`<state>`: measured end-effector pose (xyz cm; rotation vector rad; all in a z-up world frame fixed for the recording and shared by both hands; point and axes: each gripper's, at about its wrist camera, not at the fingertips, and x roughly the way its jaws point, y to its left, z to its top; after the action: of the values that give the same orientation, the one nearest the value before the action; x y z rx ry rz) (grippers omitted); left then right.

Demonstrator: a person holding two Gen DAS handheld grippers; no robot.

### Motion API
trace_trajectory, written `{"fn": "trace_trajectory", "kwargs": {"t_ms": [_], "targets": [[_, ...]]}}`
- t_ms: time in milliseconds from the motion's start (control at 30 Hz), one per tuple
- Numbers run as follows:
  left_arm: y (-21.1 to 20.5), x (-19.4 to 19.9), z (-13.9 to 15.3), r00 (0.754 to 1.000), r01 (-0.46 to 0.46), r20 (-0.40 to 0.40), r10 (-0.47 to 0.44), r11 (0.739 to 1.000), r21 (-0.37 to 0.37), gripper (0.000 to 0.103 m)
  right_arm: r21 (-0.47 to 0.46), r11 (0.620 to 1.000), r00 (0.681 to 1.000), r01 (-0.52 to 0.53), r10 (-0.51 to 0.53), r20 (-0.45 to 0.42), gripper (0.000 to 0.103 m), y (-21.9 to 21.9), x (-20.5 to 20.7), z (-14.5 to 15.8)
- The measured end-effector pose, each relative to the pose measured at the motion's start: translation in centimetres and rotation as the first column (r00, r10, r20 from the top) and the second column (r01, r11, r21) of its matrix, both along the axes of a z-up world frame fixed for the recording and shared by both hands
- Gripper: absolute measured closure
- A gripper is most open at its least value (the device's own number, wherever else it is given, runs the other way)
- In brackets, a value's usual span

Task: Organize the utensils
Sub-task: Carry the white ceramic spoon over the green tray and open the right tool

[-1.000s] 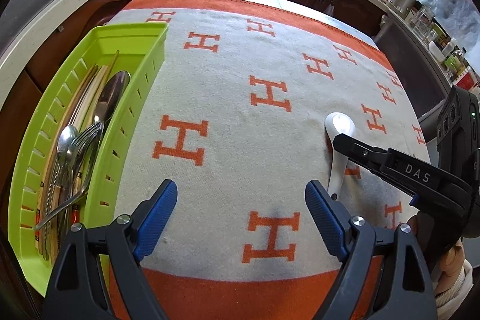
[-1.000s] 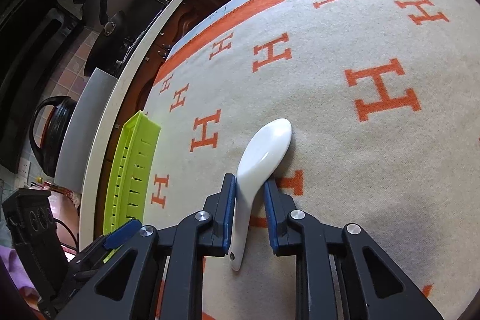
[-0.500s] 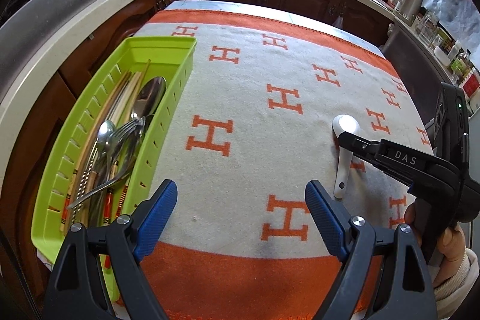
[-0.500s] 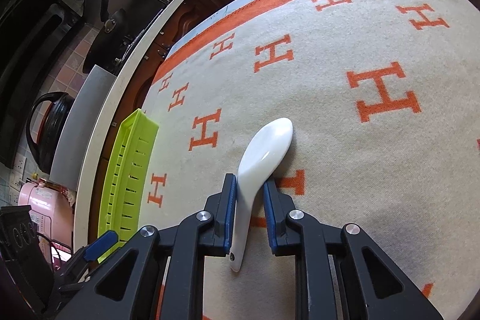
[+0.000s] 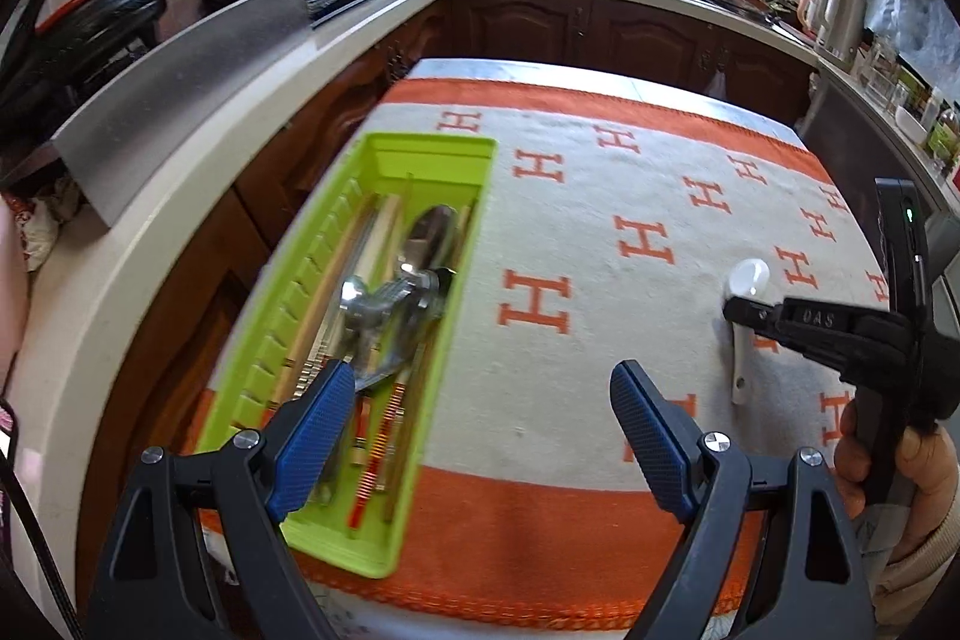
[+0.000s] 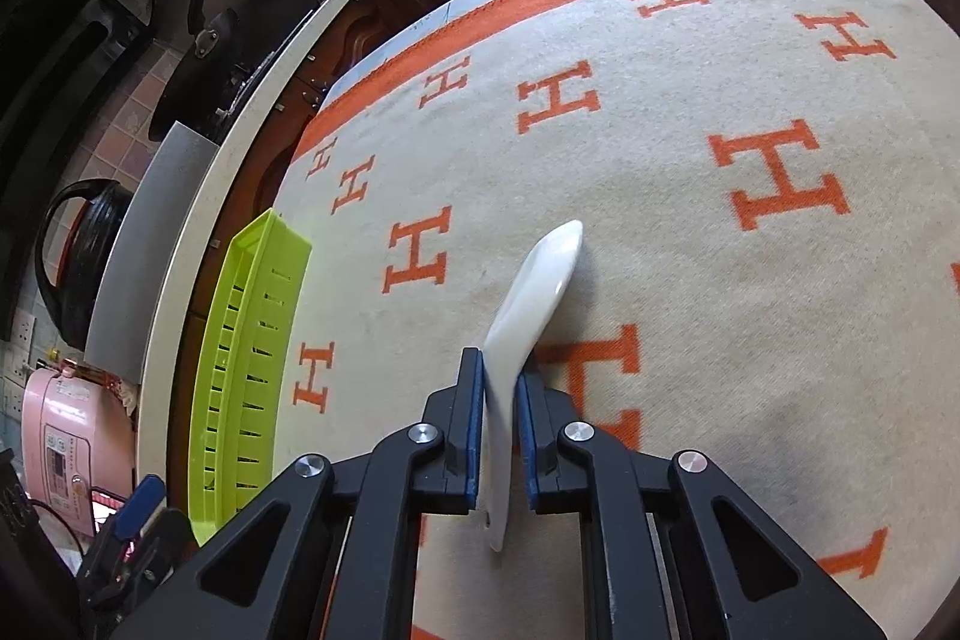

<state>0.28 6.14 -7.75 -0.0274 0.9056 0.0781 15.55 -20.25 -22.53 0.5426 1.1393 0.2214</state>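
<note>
Your right gripper [image 6: 498, 436] pinched the white spoon [image 6: 534, 292] by its handle, bowl pointing to 1 o'clock over the blanket [image 6: 690, 232]. Your left gripper [image 5: 474, 436] stayed spread, the green tray [image 5: 432, 160] of cutlery at its 11 o'clock.

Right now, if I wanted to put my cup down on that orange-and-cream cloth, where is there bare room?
The widest free patch is mid-cloth, between the green tray on the left edge and the white spoon that the right gripper clamps. The far cloth toward the cabinets is bare too. The tray is crowded with cutlery; the open left gripper hangs over the near edge.
</note>
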Motion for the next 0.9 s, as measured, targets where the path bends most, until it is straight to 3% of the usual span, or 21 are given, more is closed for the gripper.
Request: {"fn": "trace_trajectory", "kwargs": {"t_ms": [133, 333, 533, 667, 900], "targets": [[2.2, -0.6, 1.2, 0.999, -0.032, 0.032, 0.031, 0.999, 0.005, 0.017, 0.004, 1.0, 1.0, -0.013, 0.013, -0.006, 0.095, 1.6, -1.3, 1.0], [5.5, -1.7, 2.0, 0.997, -0.044, 0.06, 0.042, 0.998, 0.041, 0.017, -0.017, 0.997, 0.996, -0.074, 0.075, 0.04, 0.095, 5.7, -3.4, 4.8], [9.7, -2.5, 2.2, 0.994, -0.091, 0.073, 0.087, 0.994, 0.054, 0.016, -0.047, 0.982, 0.977, -0.181, 0.185, 0.103, 0.095, 11.7, -4.3, 10.0], [12.8, -2.1, 1.2, 0.989, -0.142, 0.04, 0.14, 0.989, 0.048, 0.015, -0.067, 0.963, 0.956, -0.262, 0.269, 0.119, 0.095, 16.8, -3.7, 12.3], [16.1, -0.6, -1.8, 0.98, -0.19, -0.049, 0.191, 0.982, 0.017, 0.015, -0.042, 0.941, 0.94, -0.337, 0.338, 0.035, 0.095, 24.2, -0.7, 10.7]]}}
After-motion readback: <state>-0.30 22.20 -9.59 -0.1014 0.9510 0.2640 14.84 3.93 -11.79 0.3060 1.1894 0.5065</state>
